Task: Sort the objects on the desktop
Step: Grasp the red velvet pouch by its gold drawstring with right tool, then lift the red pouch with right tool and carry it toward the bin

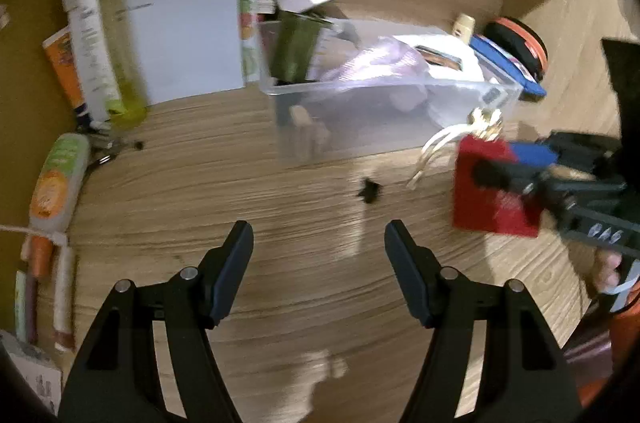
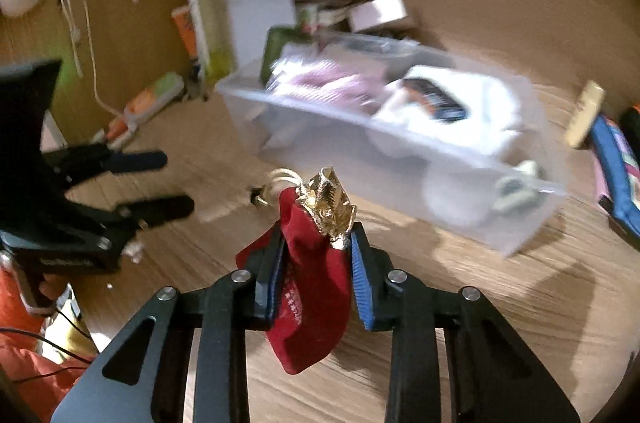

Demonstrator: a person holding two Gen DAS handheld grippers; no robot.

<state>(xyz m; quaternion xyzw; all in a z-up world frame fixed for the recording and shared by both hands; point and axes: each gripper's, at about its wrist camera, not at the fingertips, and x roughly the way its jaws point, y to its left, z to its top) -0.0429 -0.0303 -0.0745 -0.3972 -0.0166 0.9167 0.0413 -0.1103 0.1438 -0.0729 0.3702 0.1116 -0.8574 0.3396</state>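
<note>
A red velvet pouch (image 2: 312, 299) with a gold top and a pale cord is pinched between the blue pads of my right gripper (image 2: 318, 243), lifted above the wooden desk. From the left wrist view the same red pouch (image 1: 488, 195) hangs at the right, with the right gripper (image 1: 504, 167) shut on it. My left gripper (image 1: 319, 235) is open over bare wood with nothing between its fingers; in the right wrist view this left gripper (image 2: 176, 183) shows at the left. A clear plastic bin (image 2: 400, 159) holding pink and white items stands just beyond the pouch.
A small black object (image 1: 370, 191) lies on the desk ahead of the left gripper. White papers and green and orange packets (image 1: 96, 63) stand at the back left, tubes (image 1: 56, 183) lie along the left edge, and a blue case (image 2: 616, 167) lies right of the clear bin (image 1: 384, 103).
</note>
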